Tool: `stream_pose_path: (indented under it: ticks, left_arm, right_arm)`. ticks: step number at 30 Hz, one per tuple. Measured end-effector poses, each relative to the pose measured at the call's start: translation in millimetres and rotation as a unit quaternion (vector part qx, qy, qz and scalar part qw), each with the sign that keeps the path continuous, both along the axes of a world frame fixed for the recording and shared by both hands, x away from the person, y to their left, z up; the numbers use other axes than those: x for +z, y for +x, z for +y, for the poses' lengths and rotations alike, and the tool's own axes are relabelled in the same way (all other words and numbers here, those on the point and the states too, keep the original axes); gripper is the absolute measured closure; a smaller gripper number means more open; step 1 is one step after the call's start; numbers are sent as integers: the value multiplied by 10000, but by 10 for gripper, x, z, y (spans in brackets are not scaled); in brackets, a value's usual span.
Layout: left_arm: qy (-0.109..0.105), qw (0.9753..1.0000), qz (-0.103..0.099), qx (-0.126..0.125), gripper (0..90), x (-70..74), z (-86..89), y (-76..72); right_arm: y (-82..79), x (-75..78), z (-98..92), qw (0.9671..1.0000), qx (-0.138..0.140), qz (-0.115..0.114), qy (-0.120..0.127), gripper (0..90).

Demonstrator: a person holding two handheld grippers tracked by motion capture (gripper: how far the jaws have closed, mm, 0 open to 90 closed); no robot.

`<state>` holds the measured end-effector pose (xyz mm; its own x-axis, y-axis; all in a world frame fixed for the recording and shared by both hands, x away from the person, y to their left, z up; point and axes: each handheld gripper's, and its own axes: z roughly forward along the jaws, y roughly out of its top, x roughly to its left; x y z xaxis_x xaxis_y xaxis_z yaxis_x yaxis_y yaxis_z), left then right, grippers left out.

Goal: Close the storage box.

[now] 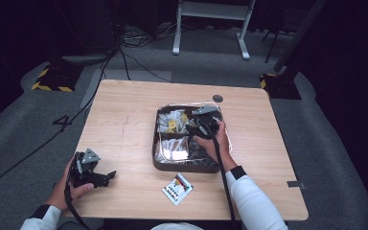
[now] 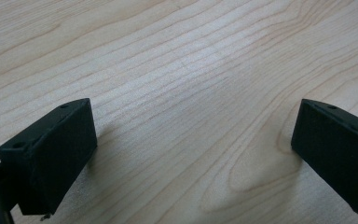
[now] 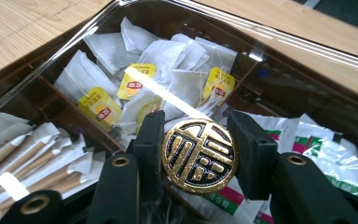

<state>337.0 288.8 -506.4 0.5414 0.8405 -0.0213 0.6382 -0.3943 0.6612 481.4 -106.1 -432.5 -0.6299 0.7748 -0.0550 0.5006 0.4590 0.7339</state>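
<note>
Right gripper (image 3: 198,156) pinches the lid's round gold knob (image 3: 199,156), emblem upright; left gripper (image 2: 191,154) spread

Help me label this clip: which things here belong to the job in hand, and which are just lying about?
In the job: right gripper, shut on the gold knob; clear lid; tea box.
Lying about: colourful packet in front of the box; small dark disc behind it; left gripper, open over the table.

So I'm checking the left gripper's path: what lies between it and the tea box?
In the high view, bare wooden table runs from the left gripper to the tea box; the small packet lies nearer the person, off that line.
</note>
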Motion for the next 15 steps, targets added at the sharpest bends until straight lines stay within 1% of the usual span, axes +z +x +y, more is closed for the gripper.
stream_pose_path:
  ticks: [2, 3, 4, 6, 7, 8, 10, 11, 12, 15]
  left_arm:
    - [3, 10000, 1, -4, 3, 0, 1, 0]
    - [2, 10000, 2, -4, 3, 0, 1, 0]
    - [2, 10000, 2, -5, 4, 0, 1, 0]
    - [3, 10000, 4, -5, 4, 1, 1, 0]
    - [3, 10000, 3, -5, 4, 0, 1, 0]
    - [4, 10000, 4, -6, 4, 1, 1, 0]
    - [5, 10000, 3, -6, 4, 1, 1, 0]
    - [5, 10000, 2, -6, 3, 1, 1, -1]
    - [2, 10000, 4, -6, 4, 0, 1, -1]
    - [2, 10000, 4, -6, 4, 0, 1, -1]
  right_arm:
    - [-3, 5, -4, 9999, -42, 85, 99, 591]
    - [-5, 10, -3, 9998, -4, 136, 154, 591]
    - [-13, 14, 5, 9997, 62, 166, 164, 591]
    - [-46, 27, 50, 9994, 268, 228, 70, 590]
    - [-64, 36, 71, 9988, 376, 305, 65, 589]
    - [-83, 42, 96, 9983, 468, 336, 42, 588]
    - [-123, 53, 139, 9975, 609, 367, -45, 589]
    - [-134, 54, 155, 9974, 616, 354, -73, 590]
    - [-138, 56, 168, 9973, 649, 306, -153, 591]
    - [-104, 47, 150, 9978, 601, 246, -126, 592]
